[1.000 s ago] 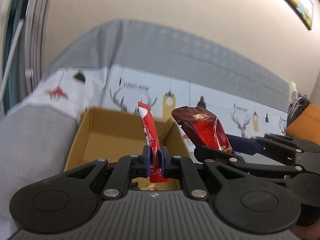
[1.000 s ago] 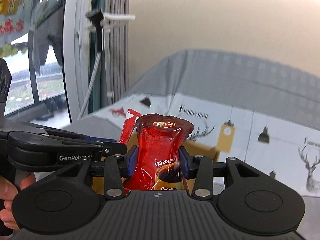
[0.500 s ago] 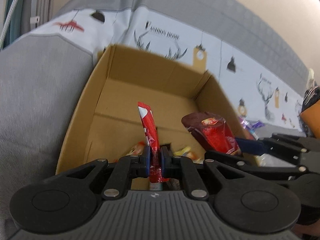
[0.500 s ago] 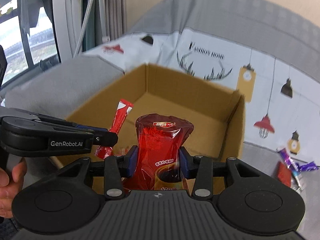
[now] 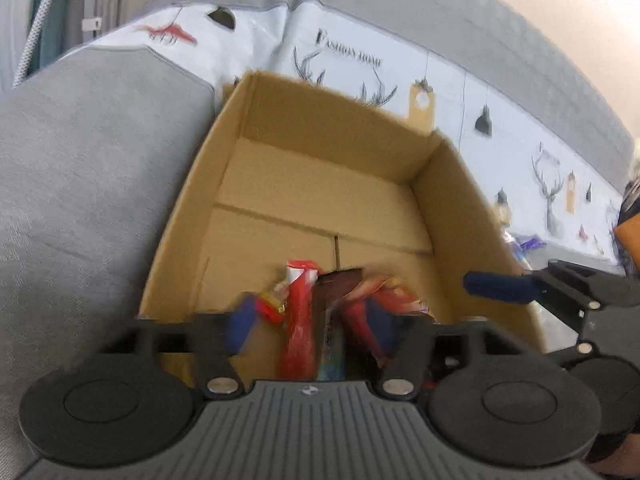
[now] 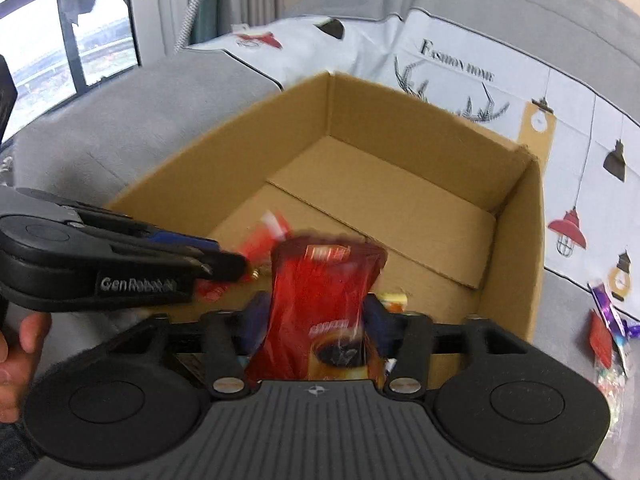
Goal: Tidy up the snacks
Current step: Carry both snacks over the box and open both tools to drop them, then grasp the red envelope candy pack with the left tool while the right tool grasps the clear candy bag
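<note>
An open cardboard box (image 5: 320, 184) sits on a grey sofa; it also shows in the right wrist view (image 6: 516, 216). My left gripper (image 5: 312, 320) is open over the box's near end, its jaws spread and blurred. The thin red stick packet (image 5: 298, 320) is loose between them, dropping among other snacks (image 5: 384, 292) in the box. My right gripper (image 6: 316, 312) has its jaws parting around the red coffee pouch (image 6: 320, 304), which is blurred and still between the fingers. The left gripper (image 6: 224, 264) shows in the right wrist view at left.
A printed white cover (image 6: 460, 64) lies over the sofa behind the box. Several loose snack packets (image 6: 608, 332) lie on the sofa right of the box. A window (image 6: 80, 40) is at far left. A hand (image 6: 20, 344) holds the left gripper.
Both grippers tilted down over the box. The left jaws have opened and released the red stick packet. The right jaws have widened around the coffee pouch.
</note>
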`<state>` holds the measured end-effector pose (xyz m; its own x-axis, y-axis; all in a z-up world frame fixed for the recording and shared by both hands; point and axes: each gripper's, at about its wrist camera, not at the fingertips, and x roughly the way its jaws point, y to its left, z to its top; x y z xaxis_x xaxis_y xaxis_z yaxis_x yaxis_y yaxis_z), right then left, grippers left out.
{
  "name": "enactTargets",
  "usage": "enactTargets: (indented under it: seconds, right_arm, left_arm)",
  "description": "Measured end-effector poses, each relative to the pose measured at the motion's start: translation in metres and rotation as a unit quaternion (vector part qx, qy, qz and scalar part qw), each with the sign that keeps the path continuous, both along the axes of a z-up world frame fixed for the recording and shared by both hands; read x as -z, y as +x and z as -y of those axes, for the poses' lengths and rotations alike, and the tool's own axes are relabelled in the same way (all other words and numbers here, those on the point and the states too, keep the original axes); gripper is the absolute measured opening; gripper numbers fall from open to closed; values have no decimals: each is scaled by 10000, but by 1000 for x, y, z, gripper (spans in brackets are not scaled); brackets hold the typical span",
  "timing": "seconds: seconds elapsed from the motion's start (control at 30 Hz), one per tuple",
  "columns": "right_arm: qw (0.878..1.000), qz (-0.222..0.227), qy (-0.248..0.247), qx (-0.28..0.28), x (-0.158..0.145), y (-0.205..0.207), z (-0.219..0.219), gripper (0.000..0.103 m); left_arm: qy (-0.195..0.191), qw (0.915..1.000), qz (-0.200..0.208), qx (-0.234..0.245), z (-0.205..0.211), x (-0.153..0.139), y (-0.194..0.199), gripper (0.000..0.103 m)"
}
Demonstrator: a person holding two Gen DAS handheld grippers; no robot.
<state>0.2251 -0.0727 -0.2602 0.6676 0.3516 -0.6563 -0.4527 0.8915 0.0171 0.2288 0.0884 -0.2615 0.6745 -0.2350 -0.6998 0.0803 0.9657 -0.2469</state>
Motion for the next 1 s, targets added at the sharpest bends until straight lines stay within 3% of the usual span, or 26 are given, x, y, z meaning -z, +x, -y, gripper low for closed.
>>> enactTargets:
  seconds: [0.03, 0.1, 0.23, 0.3, 0.43, 0.6, 0.7, 0.8, 1.0]
  right_arm:
    - [9999, 117, 34, 9, -4, -3, 2, 90]
    - [9994, 240, 227, 67, -13, -12, 13, 91]
    - [9960, 477, 641, 399, -28, -32, 50, 92]
    - [9938, 556, 718, 636, -32, -44, 76, 93]
    - [9892, 696, 718, 1070, -30, -65, 130, 94]
    - [9736, 703, 911, 1969, -7, -85, 211, 95]
    - [9617, 642, 1031, 2457, 10, -89, 252, 95]
    - [9581, 536, 1036, 2616, 28, -87, 279, 95]
    - [9585, 341, 804, 2713, 67, -59, 314, 95]
  left_arm:
    - [103, 9999, 53, -63, 2, -7, -3, 84]
    - [248, 9994, 225, -79, 8, -21, -12, 88]
    - [92, 9993, 366, 21, 27, -42, -27, 92]
    - [113, 9985, 506, 166, 47, -49, -34, 101]
    - [168, 9962, 678, 523, 92, -56, -43, 101]
    - [187, 9926, 742, 945, 154, -53, -41, 102]
    - [187, 9849, 923, 1454, 192, -52, -40, 103]
    - [281, 9796, 947, 1750, 227, -45, -31, 103]
    - [310, 9812, 523, 1829, 274, -14, 17, 102]
